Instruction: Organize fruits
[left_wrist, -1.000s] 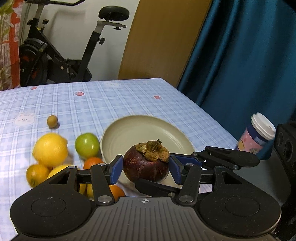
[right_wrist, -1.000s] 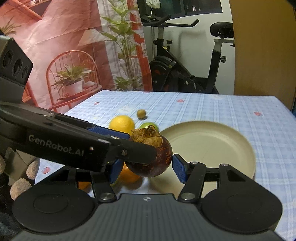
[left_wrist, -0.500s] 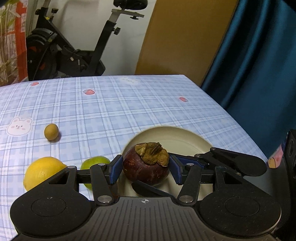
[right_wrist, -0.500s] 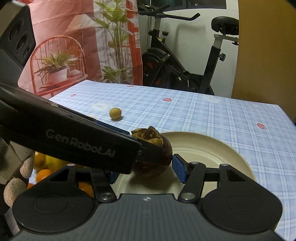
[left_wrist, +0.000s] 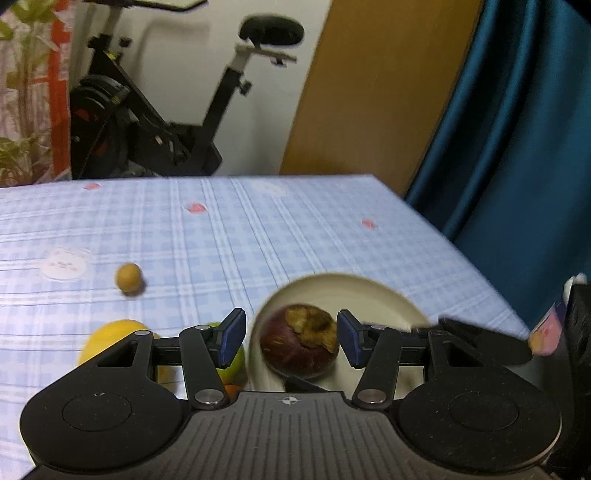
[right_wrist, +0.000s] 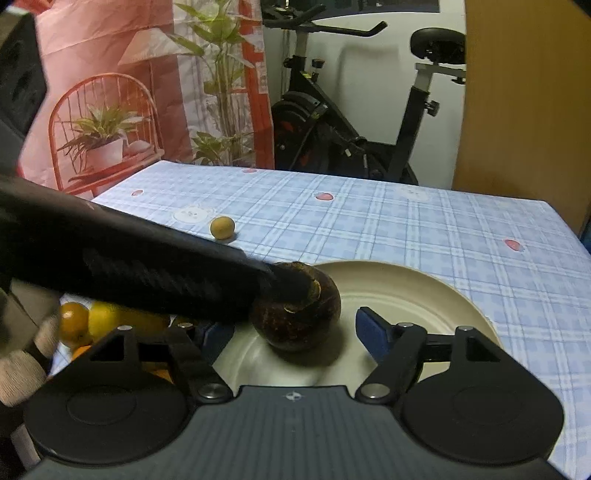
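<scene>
**Mangosteen's on the plate, both grippers loose around it**

Left wrist view first. It's a bit blurry, but the mangosteen (left_wrist: 299, 339) is sitting on the cream plate (left_wrist: 384, 295), near the plate's left edge. It's the only thing on there. The left gripper (left_wrist: 291, 338) has its blue pads either side of the fruit with a visible gap on both sides, so the jaws are apart and not clamped on anything. Off to the left on the checked tablecloth (left_wrist: 258, 236) there's a lemon (left_wrist: 110, 332), a green fruit (left_wrist: 232, 363) tucked behind the left finger, and a sliver of something orange (left_wrist: 232, 389) below it. All of those are on the cloth, not the plate. A little round tan fruit (left_wrist: 128, 277) sits alone farther back. A cup (left_wrist: 550, 328) pokes in at the right edge, mostly hidden.

Right wrist view. Same mangosteen (right_wrist: 295, 314) resting on the plate (right_wrist: 424, 291), which holds nothing else. The right gripper (right_wrist: 295, 332) is opening: the right pad stands clear of the fruit, and the left pad is partly hidden under the other gripper's black body (right_wrist: 129, 266), which slants in from the left and covers the fruit's top. Oranges (right_wrist: 74, 321) and the lemon (right_wrist: 110, 317) are bunched on the cloth at lower left, and the tan fruit (right_wrist: 222, 227) is farther up the table. Gloved fingers (right_wrist: 18, 373) show at the left edge.
</scene>
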